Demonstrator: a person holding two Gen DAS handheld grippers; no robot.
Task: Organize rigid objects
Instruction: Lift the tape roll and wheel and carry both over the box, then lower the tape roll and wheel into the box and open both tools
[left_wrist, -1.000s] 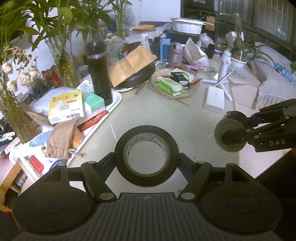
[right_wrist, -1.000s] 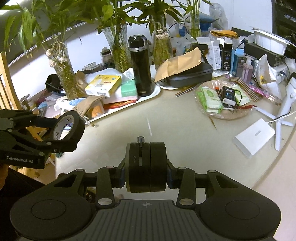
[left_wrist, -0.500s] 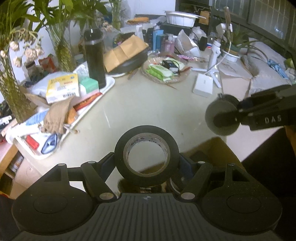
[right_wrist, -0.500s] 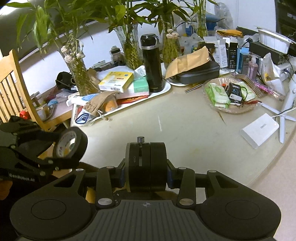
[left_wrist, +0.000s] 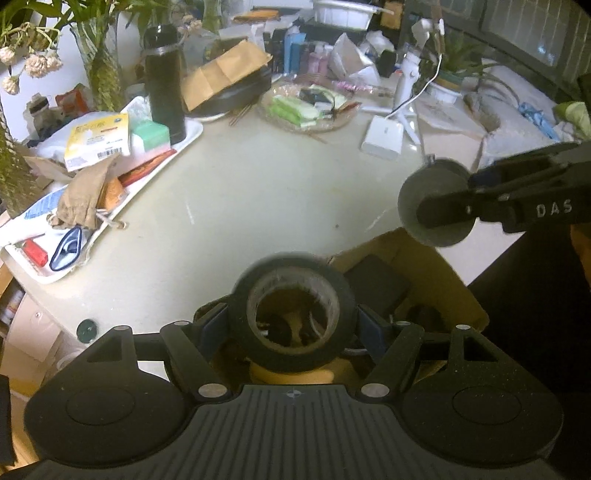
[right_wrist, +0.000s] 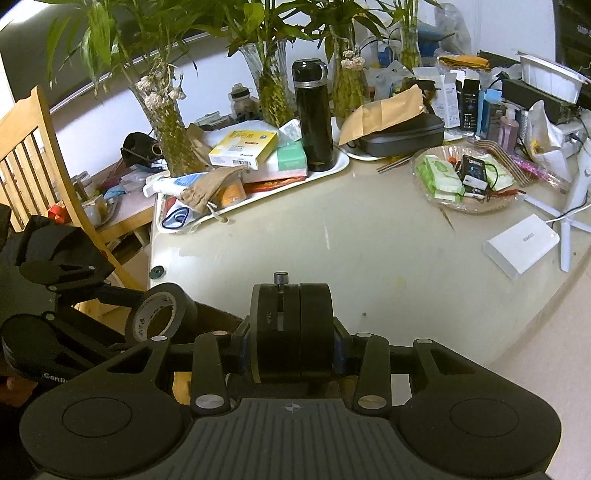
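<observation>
Both hands have pulled back off the worktop (left_wrist: 258, 192) since a second ago: the cluttered tray and bowl sit farther off in both views, and an open cardboard box (left_wrist: 439, 280) has come in under the left gripper (left_wrist: 291, 321), which earlier had only bare worktop beneath it.

Left gripper: jaws at a middling spread, clamped on the outer rim of a black tape roll (left_wrist: 291, 314), roll face-on to the camera, hanging over the box mouth. Dark items already lie in the box; can't make out what they are.

Right gripper (right_wrist: 291, 328): narrower spread, closed on a black disc-shaped device (right_wrist: 291, 325) with a small knob on top and an ON mark on its edge. It sits just past the worktop's near edge, beside the box, not clearly over it.

Progress, my read: pick-up done for both items, carry nearly done, neither released. Tape roll looks next to go in, then the disc. After that plenty is left on the worktop: white box (right_wrist: 521, 245), black flask (right_wrist: 314, 118), tray clutter. Which of those count as in scope, I can't tell.
</observation>
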